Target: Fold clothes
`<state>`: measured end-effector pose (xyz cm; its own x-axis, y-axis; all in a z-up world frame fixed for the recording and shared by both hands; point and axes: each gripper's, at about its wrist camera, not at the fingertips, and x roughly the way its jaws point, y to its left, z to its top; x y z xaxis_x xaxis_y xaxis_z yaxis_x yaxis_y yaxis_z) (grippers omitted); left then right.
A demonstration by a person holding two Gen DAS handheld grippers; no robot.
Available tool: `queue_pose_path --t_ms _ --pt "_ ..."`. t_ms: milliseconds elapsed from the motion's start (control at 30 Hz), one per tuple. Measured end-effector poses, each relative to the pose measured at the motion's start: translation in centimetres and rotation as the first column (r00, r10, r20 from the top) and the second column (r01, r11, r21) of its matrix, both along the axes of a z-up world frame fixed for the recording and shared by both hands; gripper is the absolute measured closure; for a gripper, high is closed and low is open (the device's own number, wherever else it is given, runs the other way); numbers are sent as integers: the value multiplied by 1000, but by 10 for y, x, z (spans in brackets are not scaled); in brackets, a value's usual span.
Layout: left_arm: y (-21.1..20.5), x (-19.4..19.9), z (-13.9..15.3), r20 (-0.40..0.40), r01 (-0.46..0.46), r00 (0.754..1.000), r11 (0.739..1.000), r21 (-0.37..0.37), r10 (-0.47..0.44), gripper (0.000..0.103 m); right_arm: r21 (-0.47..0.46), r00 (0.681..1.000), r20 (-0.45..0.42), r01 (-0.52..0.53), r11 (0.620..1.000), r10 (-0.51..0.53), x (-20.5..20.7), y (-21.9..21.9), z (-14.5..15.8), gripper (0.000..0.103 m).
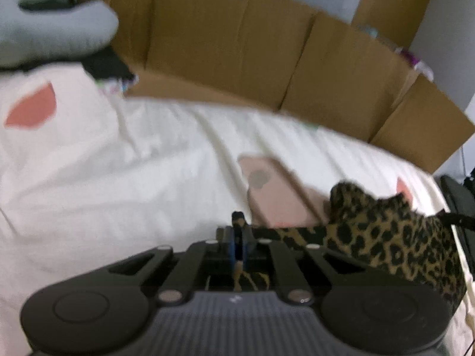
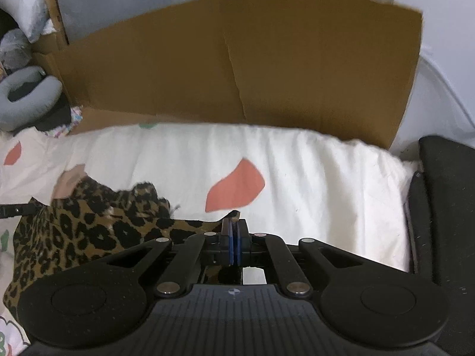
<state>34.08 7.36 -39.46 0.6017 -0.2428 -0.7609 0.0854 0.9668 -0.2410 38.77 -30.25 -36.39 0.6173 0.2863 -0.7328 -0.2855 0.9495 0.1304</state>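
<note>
Leopard-print cloth (image 2: 89,225) stretches sideways across the bed (image 2: 311,178). Left tongs (image 1: 237,237) and right tongs (image 2: 234,237) each pinch one end, equally near.

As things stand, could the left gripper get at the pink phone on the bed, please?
Probably not yet: the left gripper is shut on the leopard-print garment, whose raised edge partly covers the pink phone. It lies just ahead, otherwise unobstructed.

The left wrist view is smeared all over, so the pink phone (image 1: 276,192) is just a soft slab, partly tucked under the leopard-print garment (image 1: 394,237). That garment runs off the right wrist picture's left edge. The stuff in the cardboard box (image 2: 237,68) is too small to tell.
</note>
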Motion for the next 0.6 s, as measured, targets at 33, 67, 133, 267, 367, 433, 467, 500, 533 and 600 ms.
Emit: queue_pose_path --t_ms 33,67,133,267,367,433,467,500,533,600 --pt "0 -1 -1 -3 -3 1000 1000 4 3 86 1 1000 -14 0 1000 0 3 1 -5 103" --pt "-1 -2 -2 -2 -6 1000 1000 9 6 84 6 1000 -28 0 1000 0 4 1 -10 103" --pt "0 -5 0 4 -3 1000 1000 28 3 71 21 998 -59 4 1000 -3 7 1 -17 102" --pt "2 -10 4 15 6 1000 998 56 -7 65 70 998 -61 26 997 -22 4 -9 -11 96" --pt "8 -11 7 20 -5 1000 999 44 4 65 91 998 -59 31 995 -26 2 -17 -6 90" --pt "11 -10 8 24 -12 1000 999 31 11 65 106 997 -63 40 994 -34 2 -22 -4 71" --pt "11 -10 7 22 -10 1000 1000 26 9 65 114 997 -65 45 993 -38 2 -24 -3 64" --pt "11 -9 7 18 -3 1000 1000 25 2 65 124 997 -73 46 991 -37 3 -26 -5 60" --pt "10 -8 5 15 4 1000 1000 31 -5 67 133 996 -81 46 990 -36 3 -27 -7 60" --pt "8 -6 3 9 17 1000 999 41 -17 67 127 995 -95 39 991 -27 3 -24 -12 60"
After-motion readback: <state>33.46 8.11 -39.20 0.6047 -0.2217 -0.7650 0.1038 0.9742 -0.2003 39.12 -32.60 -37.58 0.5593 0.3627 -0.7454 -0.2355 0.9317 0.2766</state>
